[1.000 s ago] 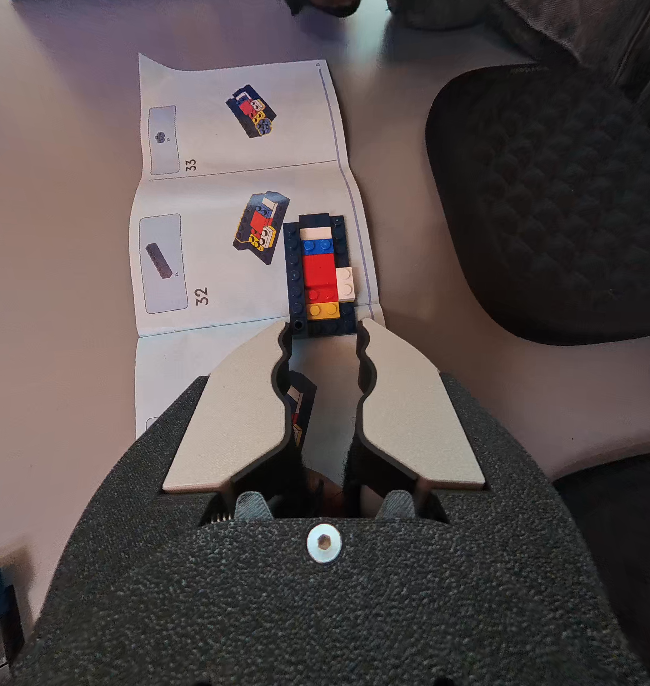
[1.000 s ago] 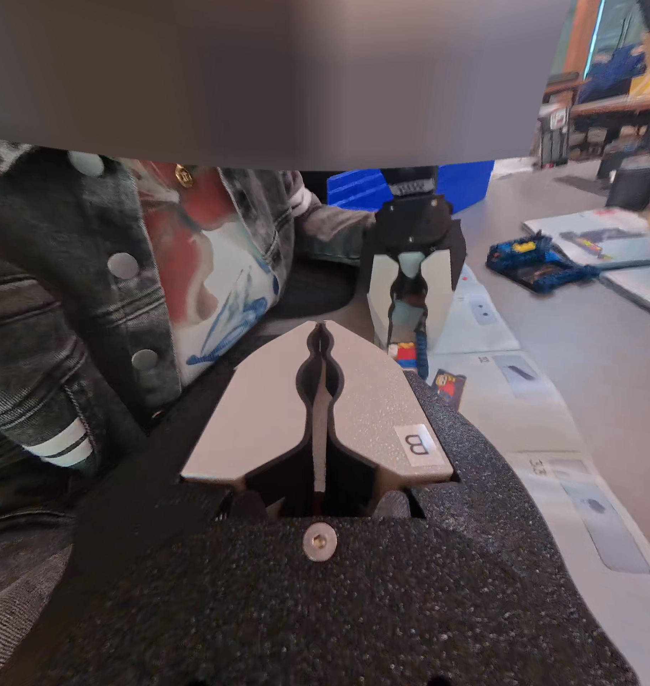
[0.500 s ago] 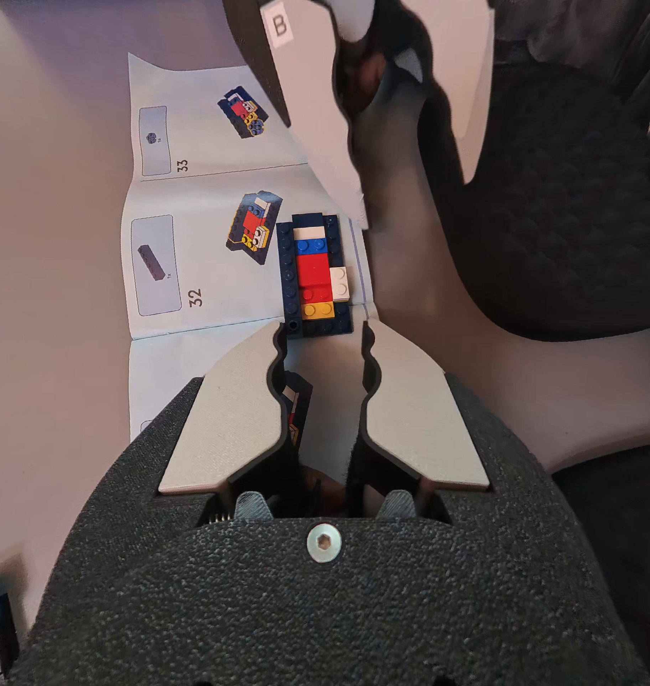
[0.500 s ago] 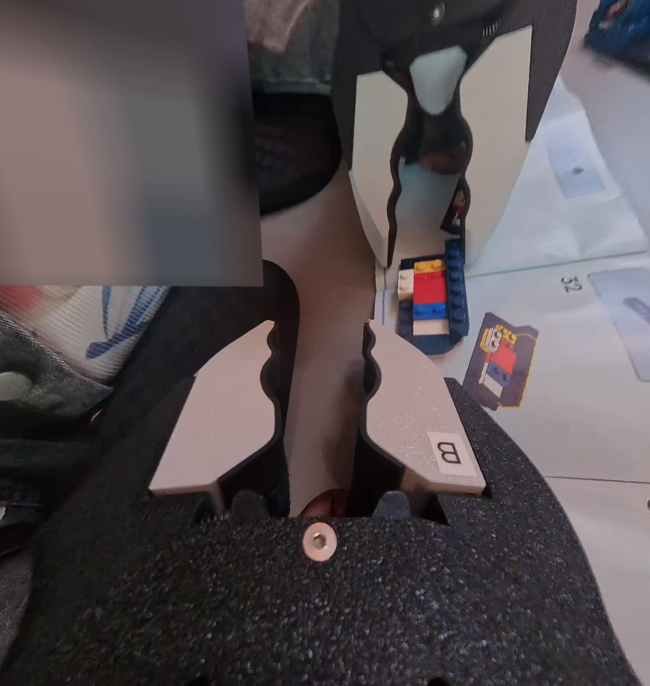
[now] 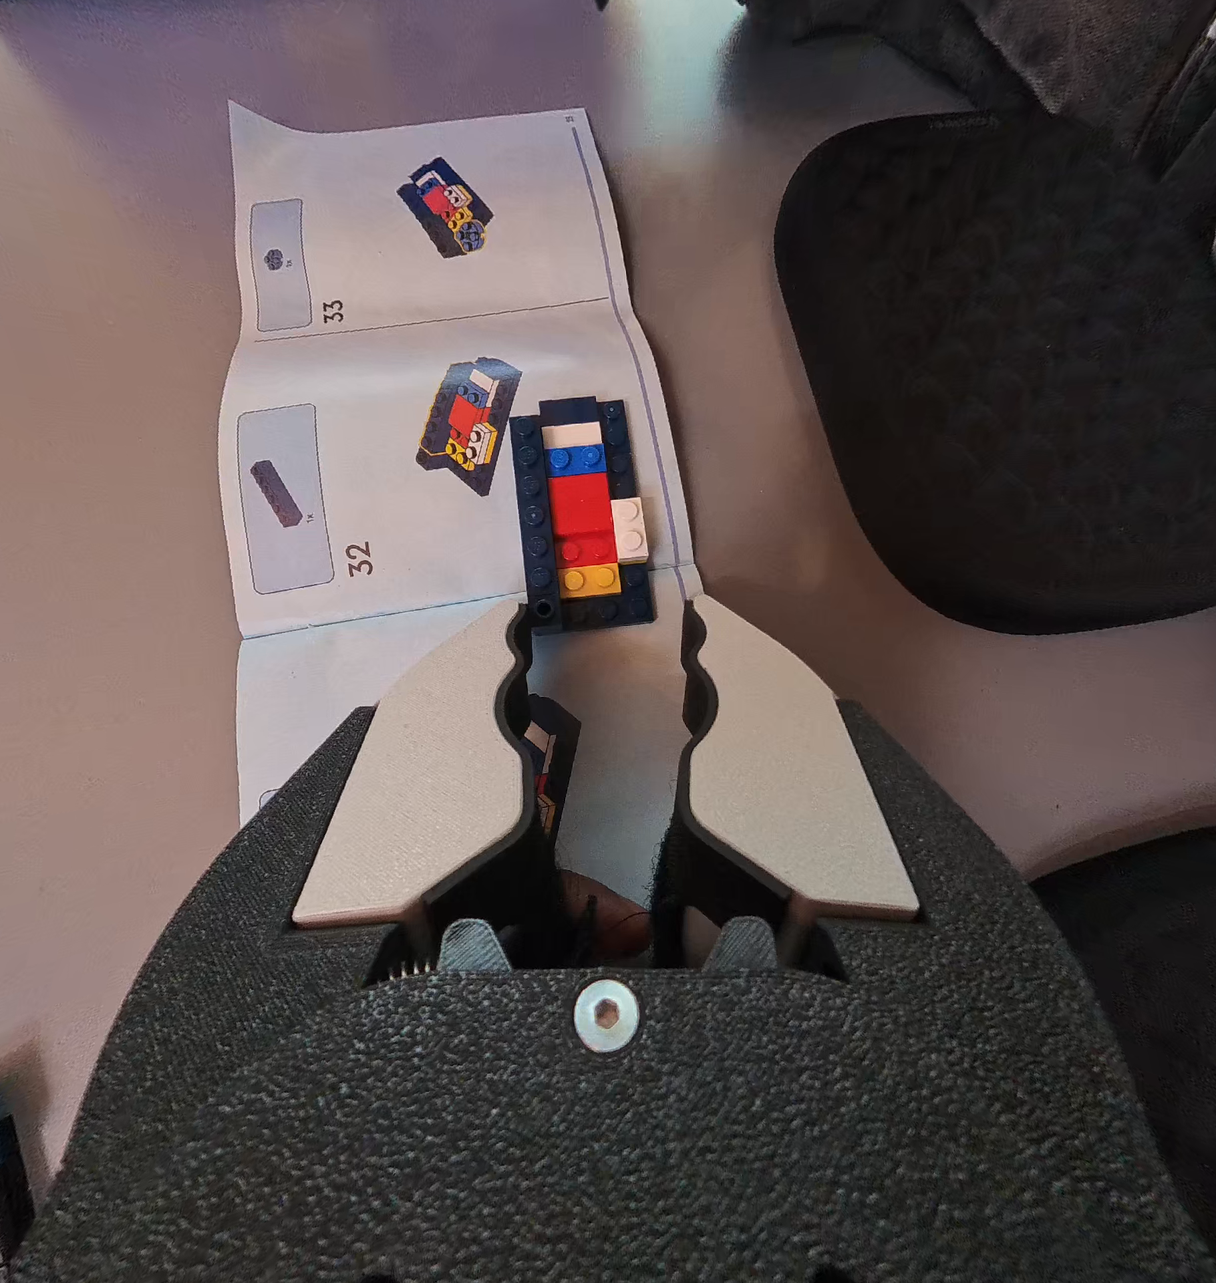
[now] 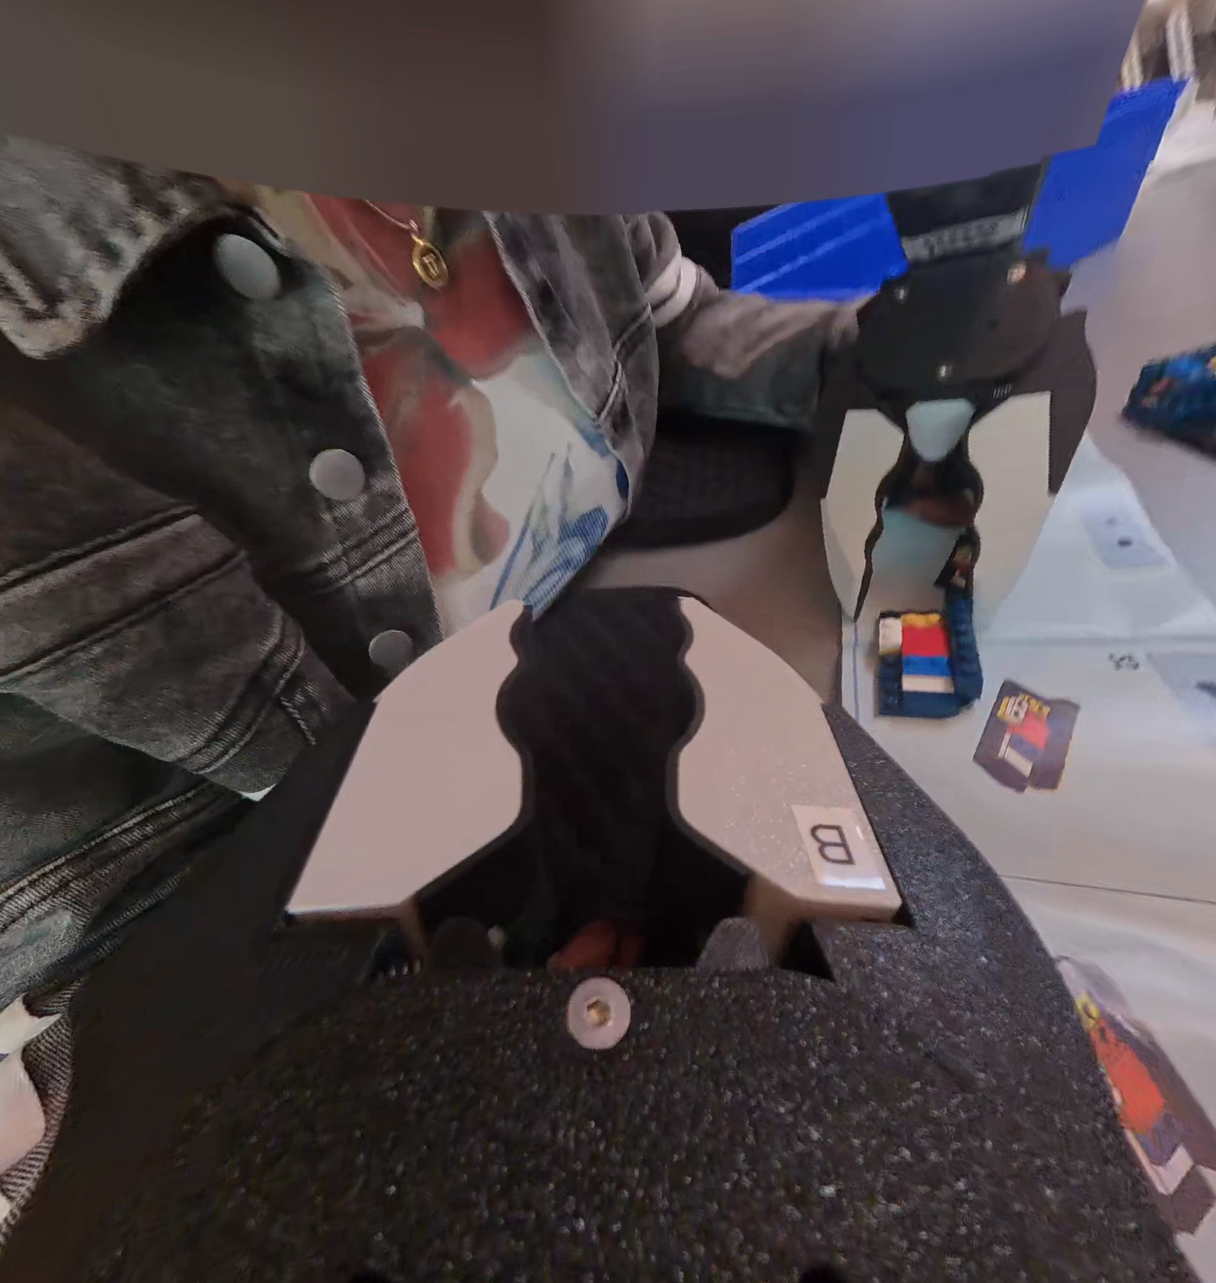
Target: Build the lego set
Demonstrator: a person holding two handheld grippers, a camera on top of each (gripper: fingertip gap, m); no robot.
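Left tongs point(image 5: 605, 611) spread and empty just short of the brick model point(image 5: 581, 514) lying flat on the instruction sheet point(image 5: 383, 347); right tongs point(image 6: 602, 611) spread, empty, well aside off the desk point(image 5: 71, 416).

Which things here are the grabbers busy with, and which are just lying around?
Near the grippers:
- left hand-held gripper, open, just short of the brick model
- instruction sheet under the model
- right hand-held gripper, open, holding nothing, off to the model's side

Just lying about:
- black seat cushion
- blue bin
- person's denim jacket
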